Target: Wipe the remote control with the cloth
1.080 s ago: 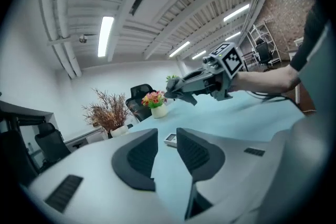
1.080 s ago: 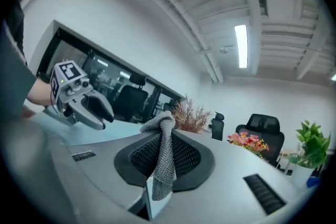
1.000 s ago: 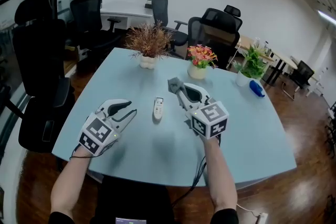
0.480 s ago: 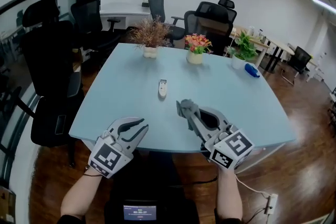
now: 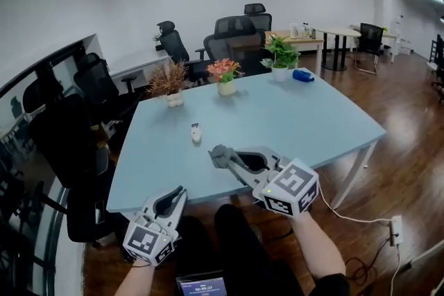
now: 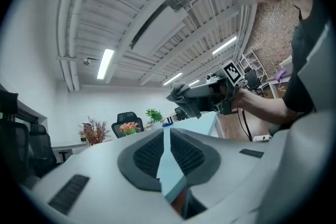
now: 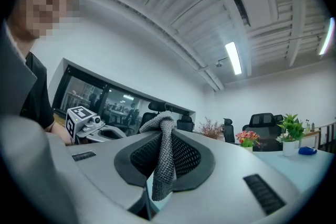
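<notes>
While the cloth (image 7: 164, 160) is being pinched between the closed fingers (image 7: 186, 157) of the right gripper (image 5: 218, 156), the left gripper (image 5: 182, 190) is being held empty. Its jaws have just been closing and are now almost touching. The remote control (image 5: 195, 132) is lying untouched on the table (image 5: 298, 114), well beyond both sets of fingertips. The table edge is lying between the left fingertips and the remote. Potted plants (image 5: 225, 73) and office chairs (image 5: 236, 35) are seen farther beyond.
</notes>
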